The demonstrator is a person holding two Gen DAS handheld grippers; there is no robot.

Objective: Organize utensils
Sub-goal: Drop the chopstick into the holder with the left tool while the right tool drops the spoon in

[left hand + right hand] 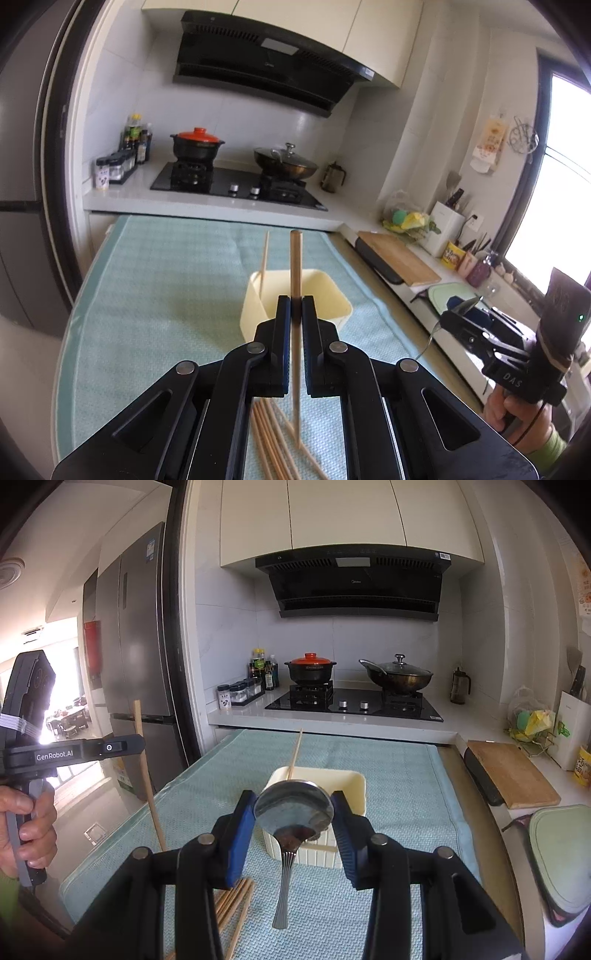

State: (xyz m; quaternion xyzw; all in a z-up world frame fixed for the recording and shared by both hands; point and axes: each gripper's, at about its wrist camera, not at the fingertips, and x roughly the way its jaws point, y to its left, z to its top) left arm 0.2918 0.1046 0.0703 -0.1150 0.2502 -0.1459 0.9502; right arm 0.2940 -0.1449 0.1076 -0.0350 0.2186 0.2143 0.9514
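My left gripper (295, 306) pinches one chopstick (295, 266) upright and my right gripper (294, 808) clamps a spoon's (293, 806) bowl, both held above the cream box (351, 786), loose chopsticks (273, 435) lying nearer me.

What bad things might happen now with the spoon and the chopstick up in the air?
1. The right gripper pinches the spoon only by the round edges of its bowl, handle hanging down, so it might swivel or slip out.
2. The left gripper grips a long chopstick near its middle; it could tip and miss the cream box.
3. One chopstick already in the box leans on the wall and might get knocked.
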